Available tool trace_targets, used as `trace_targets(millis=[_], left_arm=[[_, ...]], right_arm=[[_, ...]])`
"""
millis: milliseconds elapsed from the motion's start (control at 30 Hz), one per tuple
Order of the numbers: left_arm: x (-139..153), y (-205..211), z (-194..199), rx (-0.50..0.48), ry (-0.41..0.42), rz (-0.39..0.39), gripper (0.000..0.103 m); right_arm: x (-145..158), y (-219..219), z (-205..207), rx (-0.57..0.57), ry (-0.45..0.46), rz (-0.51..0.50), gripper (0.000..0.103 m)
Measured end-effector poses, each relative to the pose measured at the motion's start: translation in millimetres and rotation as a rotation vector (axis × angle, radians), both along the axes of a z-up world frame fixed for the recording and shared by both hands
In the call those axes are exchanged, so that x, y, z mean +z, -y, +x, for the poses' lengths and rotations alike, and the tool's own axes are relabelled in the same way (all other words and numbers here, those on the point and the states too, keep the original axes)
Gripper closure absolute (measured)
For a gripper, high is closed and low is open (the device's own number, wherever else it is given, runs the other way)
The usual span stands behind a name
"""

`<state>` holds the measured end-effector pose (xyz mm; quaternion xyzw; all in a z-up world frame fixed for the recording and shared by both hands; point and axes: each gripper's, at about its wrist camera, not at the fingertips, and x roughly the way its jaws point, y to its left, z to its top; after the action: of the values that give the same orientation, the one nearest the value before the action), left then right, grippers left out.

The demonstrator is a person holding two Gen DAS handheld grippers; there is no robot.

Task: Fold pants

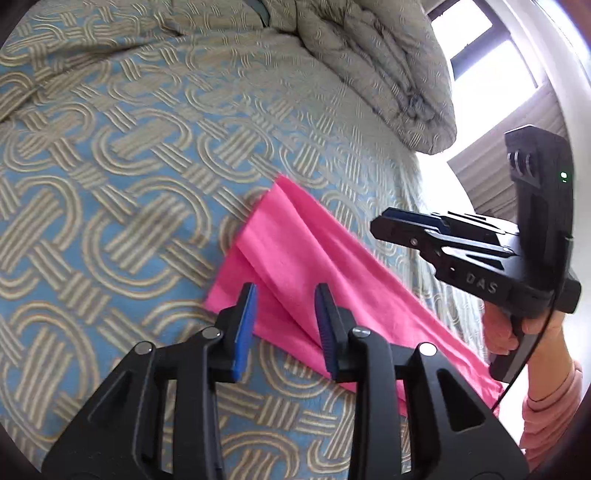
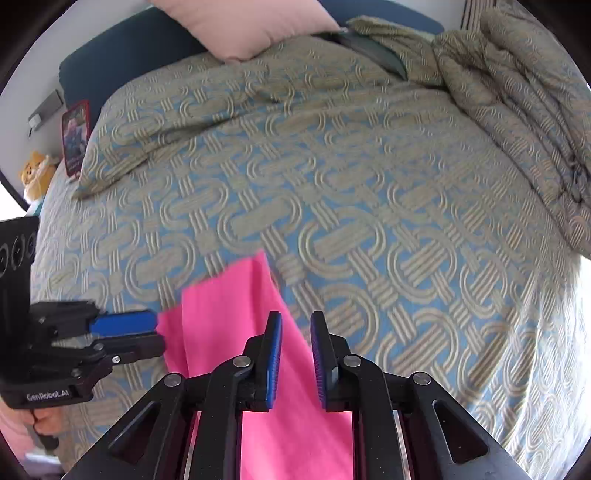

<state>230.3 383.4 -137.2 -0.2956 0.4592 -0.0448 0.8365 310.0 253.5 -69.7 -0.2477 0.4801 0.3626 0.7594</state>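
Observation:
The pink pants lie folded in a long strip on the patterned bedspread; they also show in the right wrist view. My left gripper is open and empty, hovering just above the near edge of the pants. It shows from the side in the right wrist view, at the left edge of the pants. My right gripper is open with a narrow gap, above the pants, holding nothing. It shows in the left wrist view, above the pants' right side.
A blue and beige patterned bedspread covers the bed. A bunched duvet lies at the far right. A pink pillow and dark headboard are at the back. A plush toy sits at far left.

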Motion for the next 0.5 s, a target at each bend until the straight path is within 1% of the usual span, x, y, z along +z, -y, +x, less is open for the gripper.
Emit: trace_targets(millis=[100, 167, 233, 267, 333, 400, 433, 467, 500], left_arm=[[-9, 9, 11, -0.021, -0.033, -0.013, 0.069], [-8, 12, 9, -0.019, -0.027, -0.002, 0.067], [-6, 13, 13, -0.02, -0.024, -0.015, 0.059], [-5, 12, 14, -0.018, -0.024, -0.025, 0.059], [-6, 13, 18, -0.016, -0.024, -0.021, 0.059], [-6, 16, 22, -0.02, -0.011, -0.015, 0.059], [-5, 18, 29, -0.025, -0.002, -0.011, 0.064], [-4, 19, 29, -0.034, 0.012, -0.01, 0.079], [-3, 22, 29, -0.048, 0.022, -0.013, 0.086]], right_arm=[[-10, 11, 3, -0.022, -0.008, -0.036, 0.084], [-13, 19, 6, -0.037, -0.04, -0.014, 0.084], [-15, 19, 11, -0.047, -0.059, 0.002, 0.084], [-15, 17, 11, -0.042, -0.068, 0.01, 0.084], [-17, 12, 12, -0.014, -0.092, 0.034, 0.085], [-19, 7, 12, 0.005, -0.072, 0.062, 0.085], [-19, 4, 11, 0.009, -0.065, 0.077, 0.085], [-18, 1, 11, 0.016, -0.072, 0.096, 0.085], [-18, -2, 12, 0.031, -0.096, 0.114, 0.085]])
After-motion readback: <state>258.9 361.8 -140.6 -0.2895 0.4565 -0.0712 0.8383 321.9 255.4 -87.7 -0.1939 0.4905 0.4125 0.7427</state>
